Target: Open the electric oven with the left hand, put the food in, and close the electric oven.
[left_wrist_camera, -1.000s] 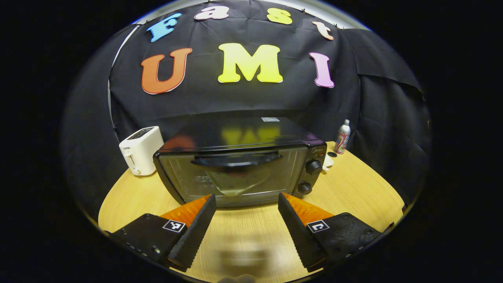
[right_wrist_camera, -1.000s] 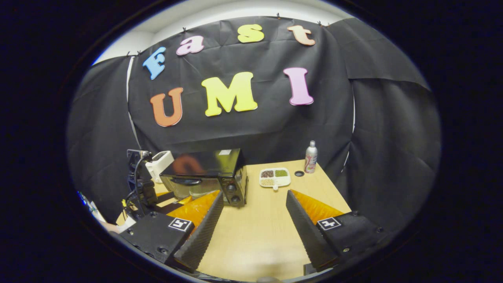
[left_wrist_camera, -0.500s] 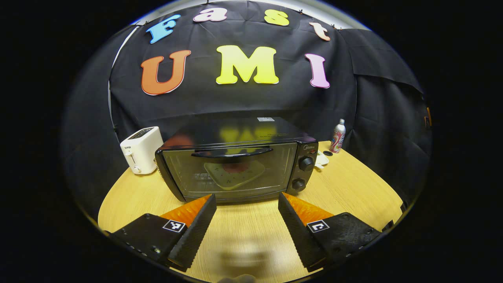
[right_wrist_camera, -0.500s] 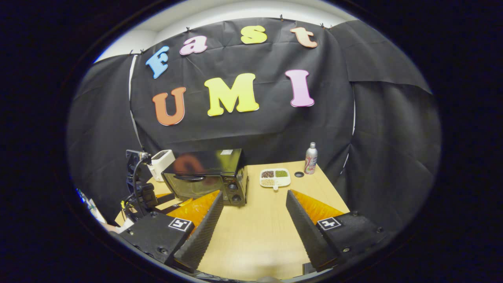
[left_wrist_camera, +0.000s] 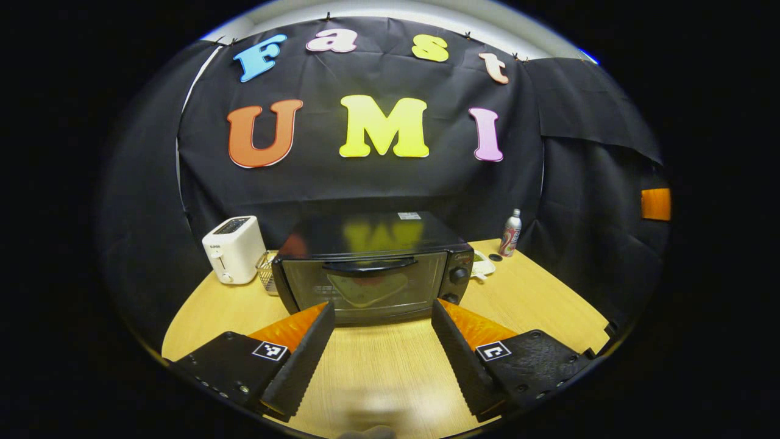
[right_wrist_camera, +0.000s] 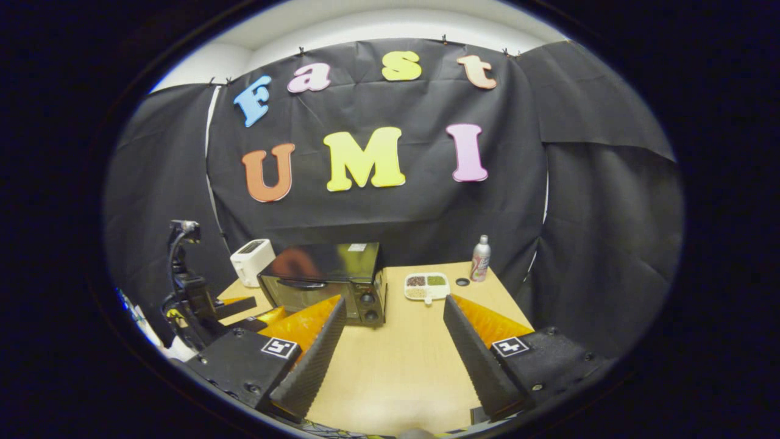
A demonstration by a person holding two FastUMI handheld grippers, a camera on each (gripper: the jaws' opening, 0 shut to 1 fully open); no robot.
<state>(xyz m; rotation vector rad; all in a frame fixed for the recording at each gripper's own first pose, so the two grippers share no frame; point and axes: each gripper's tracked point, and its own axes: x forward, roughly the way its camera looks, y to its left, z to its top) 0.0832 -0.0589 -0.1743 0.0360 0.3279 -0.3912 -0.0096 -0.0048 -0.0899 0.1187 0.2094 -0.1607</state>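
Oven door shut, both grippers empty and back from it

In the left gripper view the electric oven (left_wrist_camera: 372, 268) sits at 12 o'clock on the wooden table (left_wrist_camera: 536, 299), door closed, a pale plate of food (left_wrist_camera: 367, 290) visible behind the glass. The left gripper (left_wrist_camera: 382, 311) has its jaws spread wide on nothing; the right gripper (right_wrist_camera: 395, 308) is likewise spread and empty. The oven looks heavy and rigid and the glass fragile, so the place to grip is the dark bar handle (left_wrist_camera: 370, 265) along the door's top edge, at its middle. The toaster (left_wrist_camera: 234, 249) stands at 10 o'clock and the can (left_wrist_camera: 510, 233) at 2 o'clock.
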